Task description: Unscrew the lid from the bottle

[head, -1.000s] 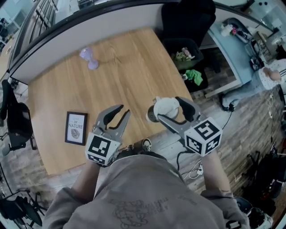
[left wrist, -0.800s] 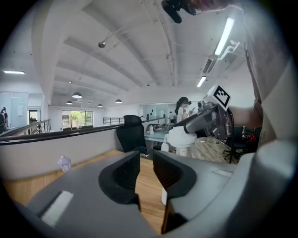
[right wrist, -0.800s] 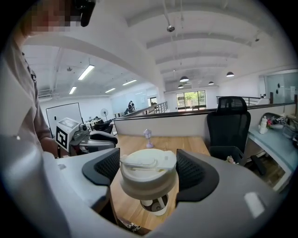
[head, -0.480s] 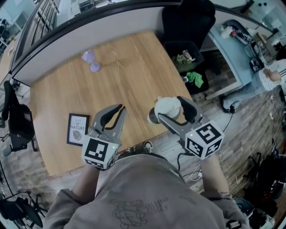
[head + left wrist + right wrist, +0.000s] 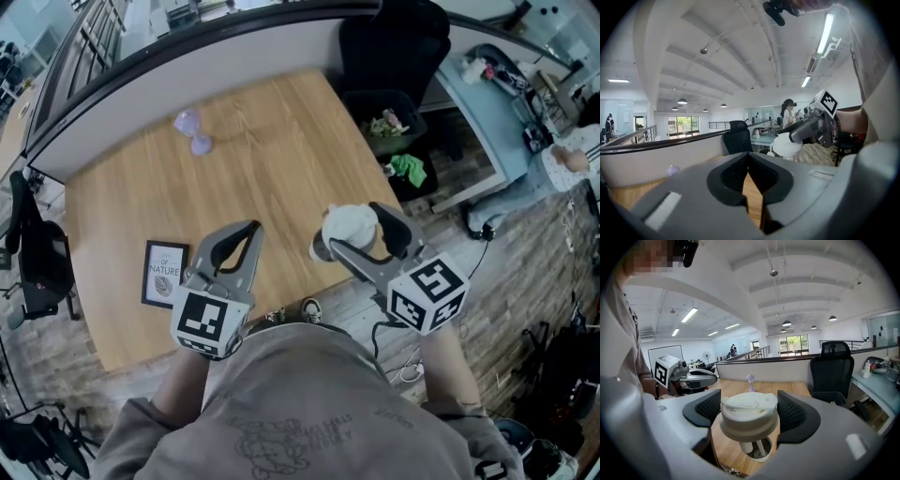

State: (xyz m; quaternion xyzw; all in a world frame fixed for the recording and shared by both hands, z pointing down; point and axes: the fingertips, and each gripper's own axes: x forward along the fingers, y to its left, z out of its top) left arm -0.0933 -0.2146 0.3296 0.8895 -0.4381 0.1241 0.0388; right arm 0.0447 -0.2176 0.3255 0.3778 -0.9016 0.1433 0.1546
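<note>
My right gripper [image 5: 360, 231] is shut on a white bottle lid [image 5: 346, 222], which it holds in the air over the table's front right edge. In the right gripper view the lid [image 5: 749, 414] sits between both pads, and a white straw hangs from it down to the open mouth of the bottle [image 5: 759, 452] below. The bottle [image 5: 321, 249] shows only as a small dark round shape under the lid. My left gripper [image 5: 251, 229] hovers to the left, apart from the bottle. Its jaws [image 5: 748, 171] are shut with nothing between them.
On the wooden table [image 5: 141, 197] a framed print [image 5: 165, 274] lies at the front left, and a small purple figure [image 5: 191, 129] stands at the back. A black chair [image 5: 389, 42] and a bin [image 5: 386, 117] stand beyond the right edge.
My left gripper's jaws have closed on nothing and it has shifted slightly left. The right gripper with the lid has hardly moved.
</note>
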